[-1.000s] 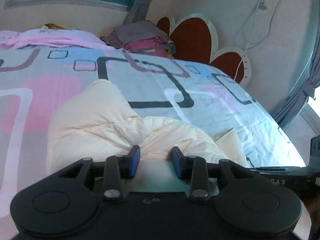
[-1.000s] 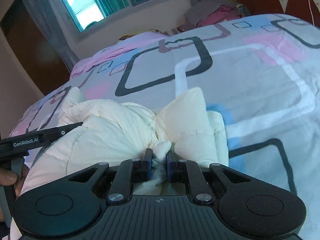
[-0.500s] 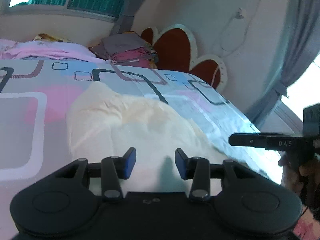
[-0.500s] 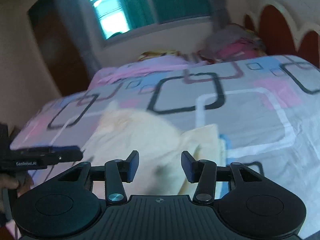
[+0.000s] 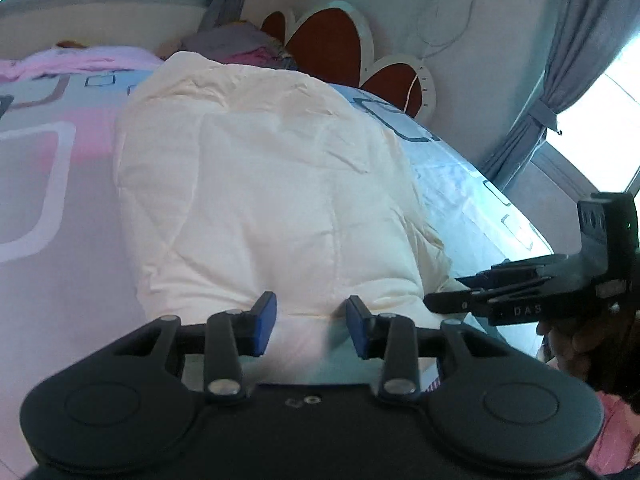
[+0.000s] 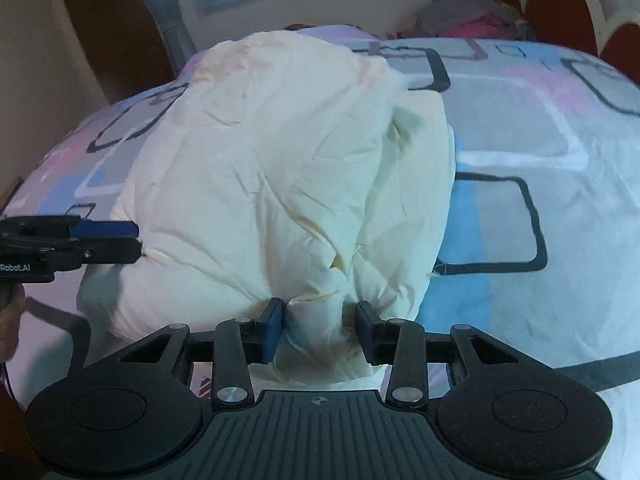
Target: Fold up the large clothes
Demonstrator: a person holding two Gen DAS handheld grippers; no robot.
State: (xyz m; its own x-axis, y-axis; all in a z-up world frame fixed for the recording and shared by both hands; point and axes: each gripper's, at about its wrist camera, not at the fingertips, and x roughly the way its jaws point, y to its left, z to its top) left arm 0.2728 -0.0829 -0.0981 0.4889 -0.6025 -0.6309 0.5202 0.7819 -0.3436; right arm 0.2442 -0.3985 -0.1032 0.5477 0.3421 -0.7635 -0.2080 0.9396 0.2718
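The cream padded garment (image 5: 264, 200) lies in a puffy, doubled-over mound on the patterned bed (image 6: 540, 152), directly ahead of both tools. The left hand-held gripper (image 5: 311, 325) has its jaws spread apart, with the near edge of the mound bulging up between and just beyond the blue pads, but nothing pinched. The right hand-held gripper (image 6: 319, 330) is likewise released, its jaws wide on either side of a bunched knot of fabric at the near edge. In the left view the right tool juts in from the right side, level with that edge; in the right view the left tool pokes in from the left, just beside the mound's flank.

This looks like the pause between folds: one fold seems laid down, and the bundle is still thick and uneven. The next move likely calls for both grippers to close on the near edge, well spaced, then carry it forward over the far half, or else press the bulge flat first.
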